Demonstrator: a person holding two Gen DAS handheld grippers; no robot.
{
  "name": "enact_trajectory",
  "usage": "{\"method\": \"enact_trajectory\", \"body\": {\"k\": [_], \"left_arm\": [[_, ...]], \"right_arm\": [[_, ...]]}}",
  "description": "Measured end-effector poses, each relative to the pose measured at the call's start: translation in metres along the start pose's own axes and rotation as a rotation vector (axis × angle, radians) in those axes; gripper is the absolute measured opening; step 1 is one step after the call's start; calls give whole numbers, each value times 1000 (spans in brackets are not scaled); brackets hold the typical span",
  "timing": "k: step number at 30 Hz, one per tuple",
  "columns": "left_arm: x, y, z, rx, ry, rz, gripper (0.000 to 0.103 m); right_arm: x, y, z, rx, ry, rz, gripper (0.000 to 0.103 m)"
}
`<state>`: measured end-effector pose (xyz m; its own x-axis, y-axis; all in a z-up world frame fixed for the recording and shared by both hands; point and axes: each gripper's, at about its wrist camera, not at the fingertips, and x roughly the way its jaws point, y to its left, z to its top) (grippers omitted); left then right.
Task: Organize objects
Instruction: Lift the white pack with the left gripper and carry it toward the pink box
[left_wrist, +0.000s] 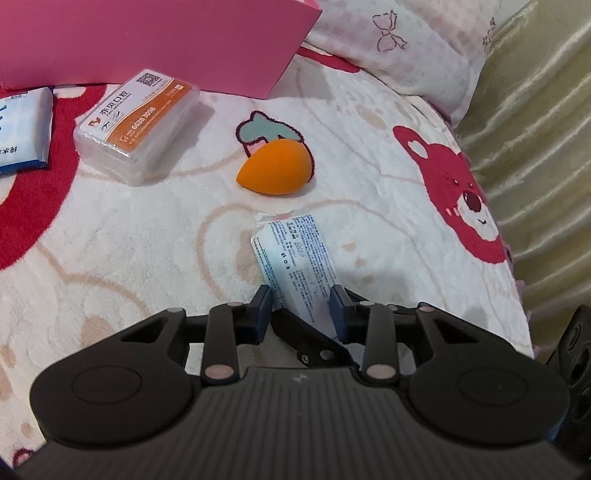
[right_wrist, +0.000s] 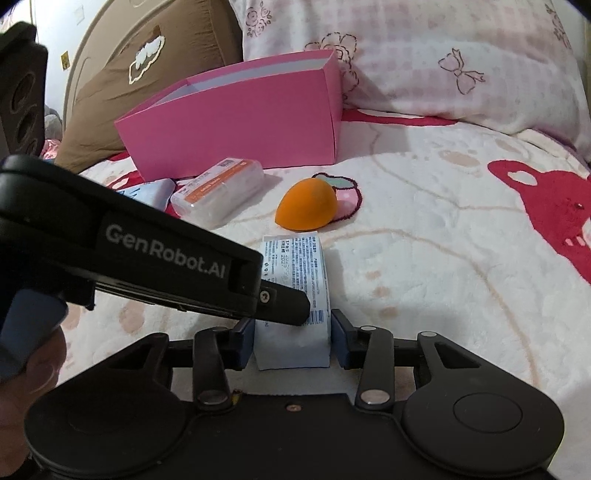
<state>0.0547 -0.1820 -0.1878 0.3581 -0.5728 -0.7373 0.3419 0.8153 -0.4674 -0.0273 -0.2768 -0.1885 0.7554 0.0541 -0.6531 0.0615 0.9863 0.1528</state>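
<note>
Two tissue packs: one (right_wrist: 293, 295) between the jaws, one (left_wrist: 22, 129) far left of them. Ahead lie one orange sponge (left_wrist: 275, 167), one clear case (left_wrist: 136, 123), one pink box (right_wrist: 236, 118).

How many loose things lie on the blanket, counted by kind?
Tissue packs: 2, white pack between both tools, blue pack
Clear plastic case: 1
Orange sponge: 1
Pink box: 1
Total: 5

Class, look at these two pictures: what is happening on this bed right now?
A person works two handheld grippers over a white printed tissue packet on the fleece blanket. The right gripper straddles its near end; the left gripper brackets it too. The orange teardrop sponge, clear plastic case and open pink box wait beyond.
</note>
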Motion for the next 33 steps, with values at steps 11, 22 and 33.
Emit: {"method": "enact_trajectory", "body": {"k": [11, 22, 33], "left_arm": [[-12, 11, 1, -80, 8, -19, 32], [-44, 39, 0, -113, -9, -63, 33], [-92, 68, 2, -175, -82, -63, 31]], "right_arm": [[-9, 20, 5, -71, 7, -43, 46], [-16, 57, 16, -160, 30, -54, 47], [-19, 97, 43, -212, 44, -8, 47]]}}
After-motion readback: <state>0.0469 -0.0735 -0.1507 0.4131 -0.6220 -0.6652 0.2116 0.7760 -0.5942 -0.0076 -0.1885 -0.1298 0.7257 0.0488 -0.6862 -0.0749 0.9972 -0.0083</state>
